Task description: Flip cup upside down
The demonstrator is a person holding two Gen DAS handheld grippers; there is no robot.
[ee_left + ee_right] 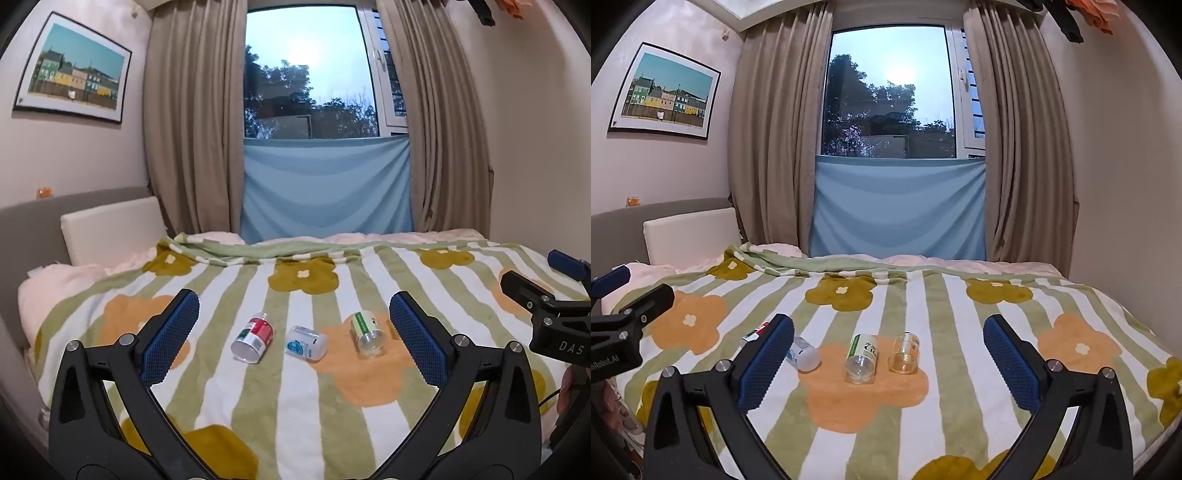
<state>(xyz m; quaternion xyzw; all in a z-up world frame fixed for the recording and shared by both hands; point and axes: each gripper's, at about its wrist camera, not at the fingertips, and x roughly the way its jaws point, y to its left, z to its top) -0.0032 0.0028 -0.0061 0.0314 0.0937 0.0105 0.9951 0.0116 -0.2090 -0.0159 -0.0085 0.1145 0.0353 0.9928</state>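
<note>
Several small cups lie on the flowered blanket (295, 398). In the left wrist view a red-labelled cup (253, 341), a white and blue cup (306, 342) and a clear green-labelled cup (367, 334) lie on their sides. My left gripper (293, 308) is open just short of them, holding nothing. The right wrist view shows the green-labelled cup (862, 360) on its side beside an orange-labelled clear cup (905, 352), whose pose I cannot tell. The white and blue cup (803, 356) lies left of them, and the red-labelled cup (755, 334) is half hidden by a finger. My right gripper (889, 326) is open and empty, short of them.
The bed runs back to a blue cloth (325, 188) under a window between beige curtains. A white cushion (110, 229) leans on the grey headboard at left. The right gripper's body (546, 306) shows at the left view's right edge, and the left gripper's body (628, 310) at the right view's left edge.
</note>
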